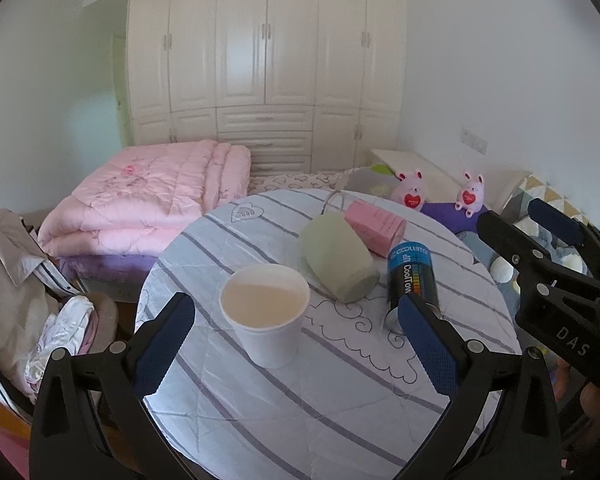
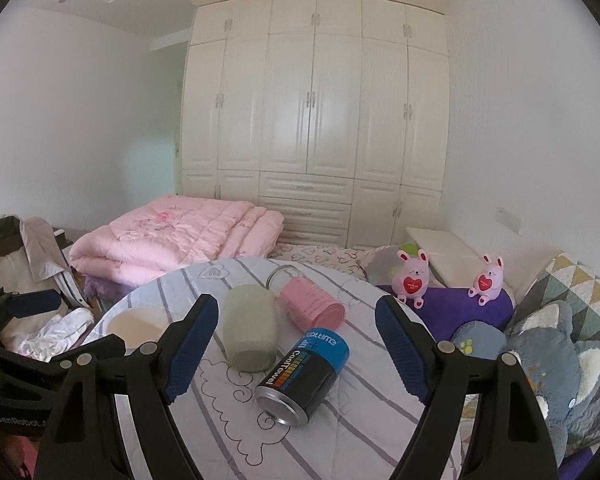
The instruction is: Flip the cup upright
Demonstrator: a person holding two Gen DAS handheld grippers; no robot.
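A white paper cup (image 1: 265, 312) stands upright, mouth up, on the round striped table (image 1: 320, 400); its rim shows at the left of the right wrist view (image 2: 134, 326). My left gripper (image 1: 296, 344) is open around it, with the fingers apart from its sides. A pale green mug (image 1: 338, 256) lies on its side behind the cup, and it also shows in the right wrist view (image 2: 250, 330). My right gripper (image 2: 296, 352) is open and empty, above the mug and a can; it shows at the right of the left wrist view (image 1: 540, 236).
A dark can with a blue top (image 2: 302, 380) and a pink cylinder (image 2: 314, 308) lie on the table by the mug. A folded pink quilt (image 1: 148, 196), clothes (image 1: 20, 288), plush toys (image 2: 412, 276) and a wardrobe (image 2: 312, 120) surround the table.
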